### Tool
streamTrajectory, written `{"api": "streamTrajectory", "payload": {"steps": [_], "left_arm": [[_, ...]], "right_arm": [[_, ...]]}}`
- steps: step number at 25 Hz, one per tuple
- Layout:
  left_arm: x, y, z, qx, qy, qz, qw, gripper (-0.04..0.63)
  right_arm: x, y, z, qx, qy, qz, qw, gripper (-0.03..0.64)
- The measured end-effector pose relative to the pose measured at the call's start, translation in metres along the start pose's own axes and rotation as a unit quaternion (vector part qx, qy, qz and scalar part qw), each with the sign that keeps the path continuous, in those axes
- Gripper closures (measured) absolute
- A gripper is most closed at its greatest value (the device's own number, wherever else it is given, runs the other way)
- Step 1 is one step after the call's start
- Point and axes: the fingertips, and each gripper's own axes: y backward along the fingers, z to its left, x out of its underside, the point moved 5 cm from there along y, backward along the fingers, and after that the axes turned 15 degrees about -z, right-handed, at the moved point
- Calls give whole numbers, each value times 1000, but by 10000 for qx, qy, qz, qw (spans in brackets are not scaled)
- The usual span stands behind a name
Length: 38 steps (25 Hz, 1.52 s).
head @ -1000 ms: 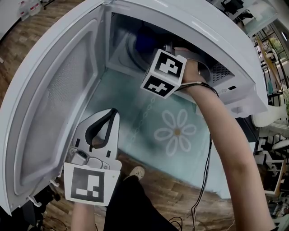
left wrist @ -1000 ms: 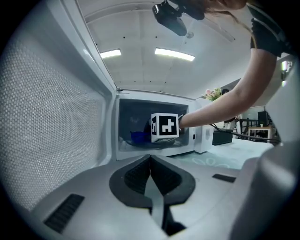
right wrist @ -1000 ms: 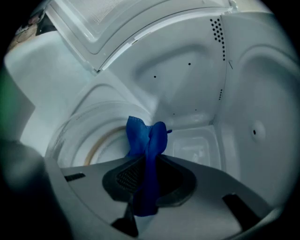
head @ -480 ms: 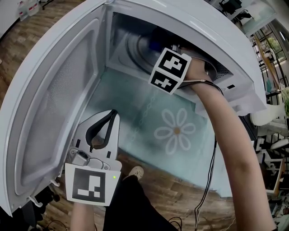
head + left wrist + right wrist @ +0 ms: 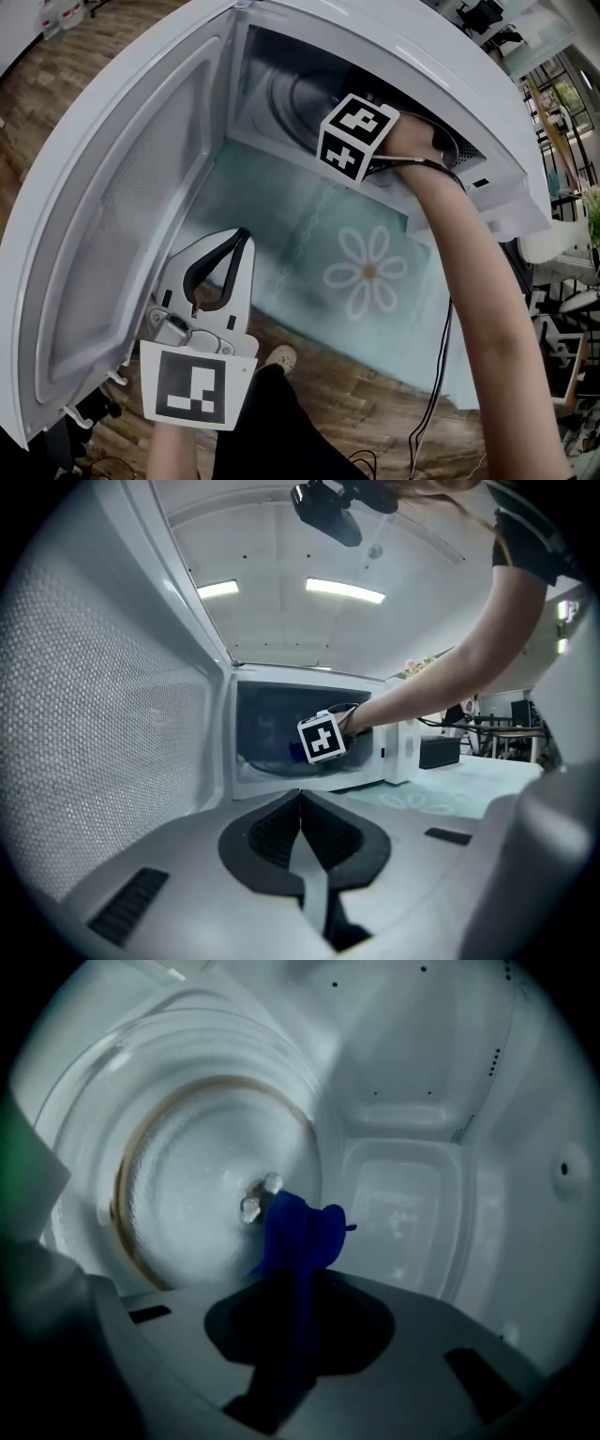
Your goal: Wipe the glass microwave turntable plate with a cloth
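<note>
The glass turntable plate [image 5: 202,1194] lies inside the open microwave [image 5: 469,103]; in the head view only its rim [image 5: 286,94] shows past my arm. My right gripper [image 5: 296,1281] is inside the cavity, shut on a dark blue cloth [image 5: 298,1232] whose bunched end sits over the plate's middle. Its marker cube [image 5: 356,136] hides the jaws in the head view. My left gripper [image 5: 236,239] hangs outside in front of the microwave, shut with nothing between its jaws [image 5: 300,803]. The cube [image 5: 322,738] also appears in the left gripper view.
The microwave door [image 5: 122,216] stands wide open on the left. A pale teal mat with a daisy print [image 5: 367,272] covers the table in front. The cavity's back and side walls [image 5: 403,1194] close in around the plate. A cable [image 5: 436,375] hangs by my right forearm.
My right gripper has shifted right and deeper into the cavity and turned; the blue cloth, visible in the head view before, is now hidden behind the cube. The left gripper has stayed put.
</note>
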Motion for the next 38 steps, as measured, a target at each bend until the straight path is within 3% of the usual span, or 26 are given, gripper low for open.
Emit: {"api": "streamTrajectory", "payload": {"steps": [5, 11, 16, 21, 28, 34, 38], "left_arm": [[2, 2, 0, -23, 43, 18, 10000, 591], [0, 2, -2, -8, 29, -7, 10000, 591], [0, 3, -1, -8, 13, -1, 10000, 591], [1, 5, 0, 11, -8, 15, 10000, 591], [3, 3, 2, -9, 30, 52, 10000, 591], [3, 0, 3, -34, 72, 61, 9999, 591], [3, -1, 3, -20, 46, 65, 10000, 591]], "right_arm": [[15, -3, 1, -333, -201, 478, 9981, 562], [19, -2, 1, -591, -713, 531, 9943, 563], [19, -2, -2, -413, -864, 431, 9945, 561], [12, 6, -12, 203, -1367, -108, 9903, 561], [-16, 37, -27, 919, -1479, -1223, 9771, 561], [-39, 70, -23, 989, -1945, -2013, 9549, 561], [-60, 92, -14, 963, -1969, -2475, 9438, 561]]}}
